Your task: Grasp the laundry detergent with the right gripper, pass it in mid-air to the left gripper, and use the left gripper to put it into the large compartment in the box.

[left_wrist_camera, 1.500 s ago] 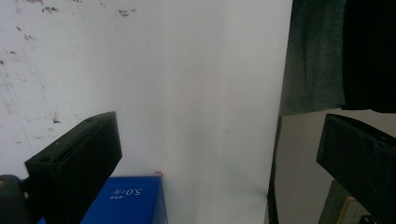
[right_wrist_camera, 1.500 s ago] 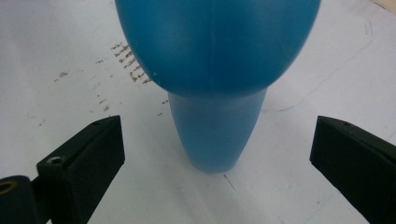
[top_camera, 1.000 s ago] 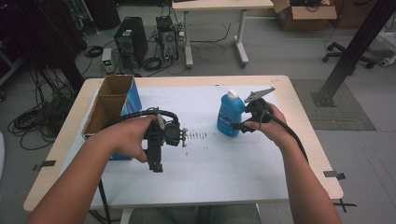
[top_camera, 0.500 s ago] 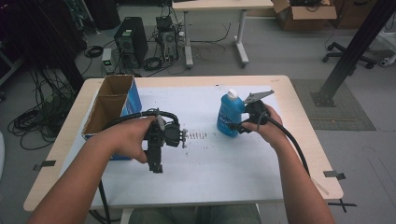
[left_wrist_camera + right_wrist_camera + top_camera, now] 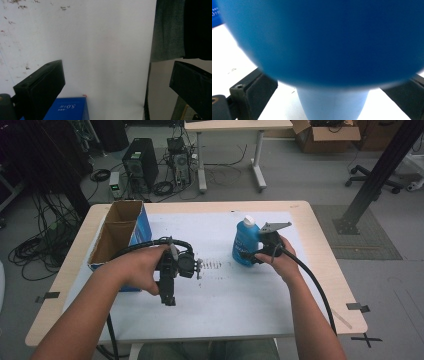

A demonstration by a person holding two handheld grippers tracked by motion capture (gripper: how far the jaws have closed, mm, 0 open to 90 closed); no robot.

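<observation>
Your right tongs (image 5: 248, 255) are set around the lower body of the blue bottle (image 5: 244, 242), one jaw on each flank. In the right gripper view the bottle (image 5: 322, 40) sits between the two black jaws and so close to the lens that it blurs. Whether the pads actually press on the plastic cannot be told from these pictures, so the grip is unconfirmed.

The bottle stands upright on the white sheet (image 5: 225, 290), right of the table's middle, with its white cap (image 5: 249, 220) uppermost. A low hold on an upright bottle suits a lift without tipping, in my judgement.

Your left tongs (image 5: 167, 299) stand wide apart and carry nothing. In the left gripper view the jaws frame bare sheet (image 5: 107, 50), with the table edge and your clothing beyond. The left hand (image 5: 142, 270) holds its gripper idle at the middle of the sheet, just beside the blue cardboard box (image 5: 122, 232), well apart from the bottle. That keeps the box's open top unobstructed.

A line of dark specks (image 5: 212, 265) lies on the sheet between the two grippers.

Recommendation: confirm both pads bear on the bottle before raising it.
</observation>
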